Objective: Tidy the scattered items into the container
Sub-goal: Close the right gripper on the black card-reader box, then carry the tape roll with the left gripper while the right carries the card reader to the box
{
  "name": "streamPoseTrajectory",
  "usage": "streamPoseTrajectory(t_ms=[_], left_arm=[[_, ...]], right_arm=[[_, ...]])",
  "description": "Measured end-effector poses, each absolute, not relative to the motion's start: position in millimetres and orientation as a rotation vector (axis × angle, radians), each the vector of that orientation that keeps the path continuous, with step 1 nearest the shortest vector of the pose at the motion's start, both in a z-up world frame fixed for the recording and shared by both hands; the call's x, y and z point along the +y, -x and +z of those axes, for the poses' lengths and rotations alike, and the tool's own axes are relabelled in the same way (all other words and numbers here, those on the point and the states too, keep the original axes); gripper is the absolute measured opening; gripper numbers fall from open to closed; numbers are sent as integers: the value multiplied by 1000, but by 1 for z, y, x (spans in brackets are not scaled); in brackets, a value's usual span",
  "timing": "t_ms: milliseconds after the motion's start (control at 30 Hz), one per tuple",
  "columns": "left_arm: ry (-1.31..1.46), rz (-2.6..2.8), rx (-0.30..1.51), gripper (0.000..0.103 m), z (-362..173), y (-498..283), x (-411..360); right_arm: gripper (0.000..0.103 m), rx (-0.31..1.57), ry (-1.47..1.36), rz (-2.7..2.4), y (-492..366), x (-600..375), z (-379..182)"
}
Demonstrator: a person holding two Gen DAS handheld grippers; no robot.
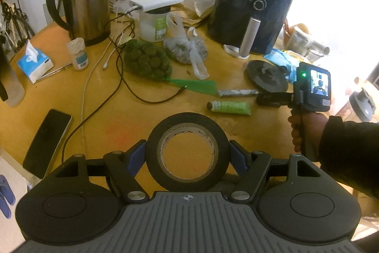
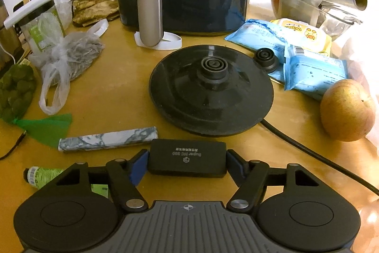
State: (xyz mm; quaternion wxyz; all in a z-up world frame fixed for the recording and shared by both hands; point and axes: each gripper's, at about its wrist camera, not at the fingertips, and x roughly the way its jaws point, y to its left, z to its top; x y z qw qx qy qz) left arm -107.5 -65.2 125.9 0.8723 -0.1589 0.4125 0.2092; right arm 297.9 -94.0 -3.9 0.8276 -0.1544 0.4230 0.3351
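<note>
My left gripper (image 1: 187,154) is shut on a black tape roll (image 1: 154,158), held just above the yellow table. My right gripper (image 2: 187,163) is shut on a flat black box (image 2: 187,161) with white print; it also shows in the left wrist view (image 1: 267,98) at the right. A green tube (image 1: 229,107) and a marbled grey stick (image 1: 236,93) lie between them; the stick (image 2: 106,139) and tube (image 2: 38,176) also show in the right wrist view. No container for the items is clearly in view.
A kettle (image 1: 87,4), an air fryer (image 1: 251,8), a kettle base (image 2: 210,89), a phone (image 1: 47,144), cables (image 1: 123,77), a tissue pack (image 1: 35,61), bags of food (image 1: 146,61), wipes packs (image 2: 308,68) and an apple (image 2: 347,110) crowd the table (image 1: 118,125).
</note>
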Motion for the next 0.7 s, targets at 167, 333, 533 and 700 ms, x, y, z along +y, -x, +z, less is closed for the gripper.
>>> streamPoseTrajectory(t_ms=[167, 333, 533, 700], left_arm=[[328, 430, 851, 72, 129, 105, -64], [337, 410, 845, 72, 130, 102, -61], [311, 384, 856, 72, 130, 94, -62], [297, 364, 860, 72, 132, 90, -64]], right_arm=[[72, 901, 326, 752, -297, -101, 7], [72, 870, 316, 809, -291, -114, 28], [72, 810, 324, 907, -277, -132, 53], [72, 789, 317, 936, -267, -148, 67]])
